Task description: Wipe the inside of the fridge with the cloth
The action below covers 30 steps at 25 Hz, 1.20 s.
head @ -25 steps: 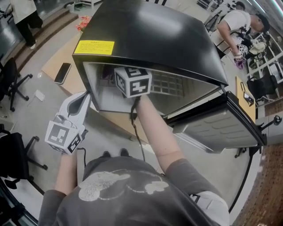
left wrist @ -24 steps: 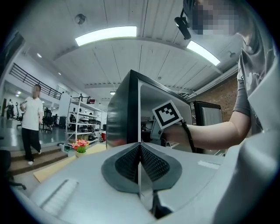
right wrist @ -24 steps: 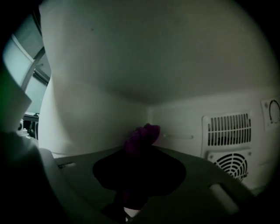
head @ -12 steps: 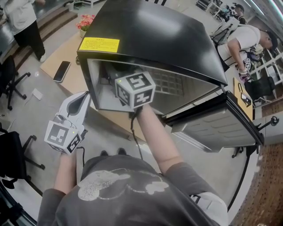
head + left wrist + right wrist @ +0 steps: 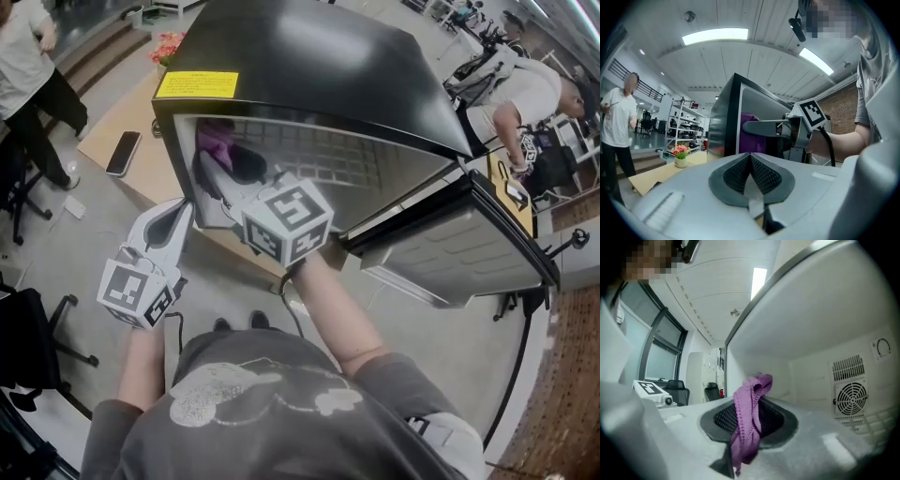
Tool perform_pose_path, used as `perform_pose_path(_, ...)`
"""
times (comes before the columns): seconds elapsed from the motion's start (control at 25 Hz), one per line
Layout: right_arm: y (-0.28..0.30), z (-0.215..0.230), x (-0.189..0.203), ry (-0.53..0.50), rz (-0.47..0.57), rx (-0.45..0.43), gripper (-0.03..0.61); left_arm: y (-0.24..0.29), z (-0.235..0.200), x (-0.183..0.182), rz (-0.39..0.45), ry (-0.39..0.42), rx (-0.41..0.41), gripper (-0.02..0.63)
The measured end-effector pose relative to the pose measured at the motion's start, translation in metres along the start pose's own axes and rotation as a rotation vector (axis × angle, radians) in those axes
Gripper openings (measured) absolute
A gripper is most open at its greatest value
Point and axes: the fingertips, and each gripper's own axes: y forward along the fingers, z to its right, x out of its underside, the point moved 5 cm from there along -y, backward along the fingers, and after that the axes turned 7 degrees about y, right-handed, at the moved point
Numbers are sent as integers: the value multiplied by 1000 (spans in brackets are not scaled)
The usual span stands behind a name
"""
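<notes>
The purple cloth point(image 5: 750, 394) is seen clamped between the fingers of the right gripper point(image 5: 746, 420) inside the fridge point(image 5: 309, 56); the rear fan grille point(image 5: 851, 399) is shown only in that gripper's view. The fingers of the left gripper point(image 5: 751, 161) are held together, empty, outside

Left gripper point(image 5: 750, 159) closed, empty; right gripper point(image 5: 753, 404) pinching cloth point(image 5: 745, 437)

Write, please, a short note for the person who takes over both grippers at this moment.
Left gripper: shut, empty, held outside the fridge at its left front edge.
Right gripper: shut on the purple cloth, reaching inside the fridge near its left wall.
The door stands open on the right.
Done: the cloth is gripped and brought inside; how much is wiped cannot be told.
Left: wipe the inner walls, floor and back.
</notes>
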Motion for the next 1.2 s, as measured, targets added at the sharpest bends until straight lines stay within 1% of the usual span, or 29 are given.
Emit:
perform_pose_path(0.08,-6,-4,1,4,-1,-19,78,-2,1,2,-1,-6,6,17)
perform_pose_path(0.16,-11,-1,-2,4,6,-8,80,-3,2,2,1,-11,9,17)
perform_pose_path(0.28,-11,20,-5,-7,-17,76,81,-4,0,2,8,-15,16,17)
perform_pose_path(0.4,1,40,-3,-41,-109,138,81,-5,-1,2,11,-18,23,17)
perform_pose_path(0.52,17,50,3,-88,-227,174,81,-4,-3,2,11,-19,30,17)
perform_pose_path(0.68,28,59,15,-165,-369,245,81,-4,-4,2,8,-18,39,17)
perform_pose_path(0.8,28,65,21,-177,-437,274,81,-3,-5,6,1,-26,47,17)
perform_pose_path(0.88,22,73,24,-174,-459,303,81,-2,-3,7,-2,-28,55,17)
perform_pose_path(1.08,7,91,21,-168,-457,348,81,0,3,4,4,-26,70,17)
perform_pose_path(1.2,-10,104,17,-160,-461,391,81,3,9,4,4,-21,85,17)
